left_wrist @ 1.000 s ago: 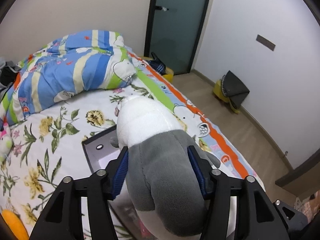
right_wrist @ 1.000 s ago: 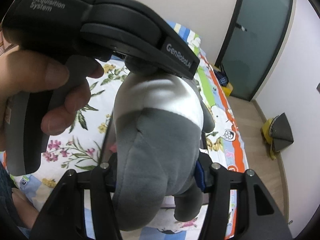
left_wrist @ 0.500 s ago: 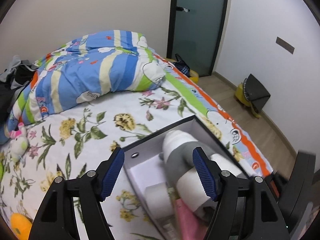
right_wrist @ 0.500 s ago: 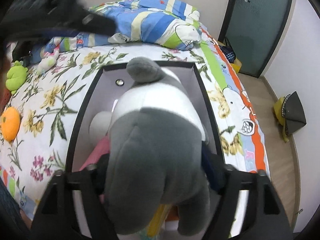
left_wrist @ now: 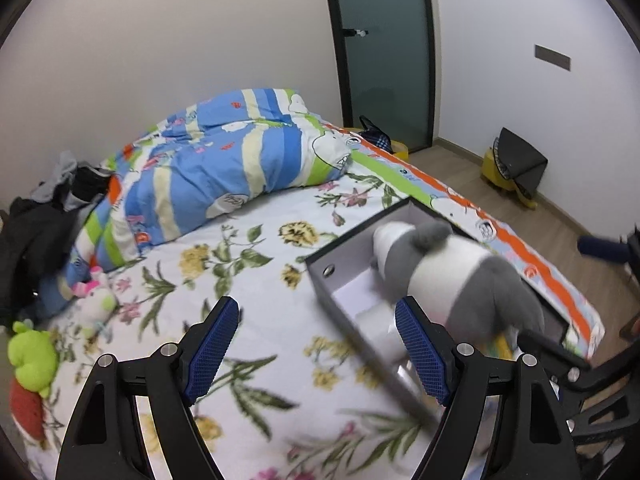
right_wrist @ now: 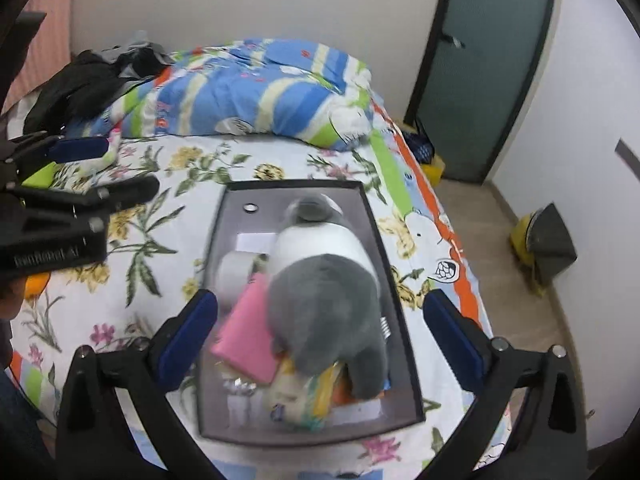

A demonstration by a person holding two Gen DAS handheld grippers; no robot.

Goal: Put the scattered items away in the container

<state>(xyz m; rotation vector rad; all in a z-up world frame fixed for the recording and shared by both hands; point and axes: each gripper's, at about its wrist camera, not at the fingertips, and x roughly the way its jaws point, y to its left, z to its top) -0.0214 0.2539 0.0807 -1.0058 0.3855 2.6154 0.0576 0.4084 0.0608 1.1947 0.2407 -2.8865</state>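
Note:
A grey and white plush toy lies in the dark grey box on the flowered bedsheet, on top of a pink item and beside a white roll. My right gripper hovers above the box. Its jaws are opening wide and the pads stand clear of the plush on both sides. My left gripper is to the left of the box over bare sheet, jaws opening, nothing between them. In the left wrist view the plush toy fills the box's right half.
A green plush, a small white plush and a red-orange toy lie at the bed's left edge. A striped blue duvet and dark clothes are piled at the head. The bed edge and wooden floor lie to the right.
Both grippers let go of the plush, and it dropped into the box. The left gripper swung away to the left over the sheet. The right gripper opened wide and lifted.

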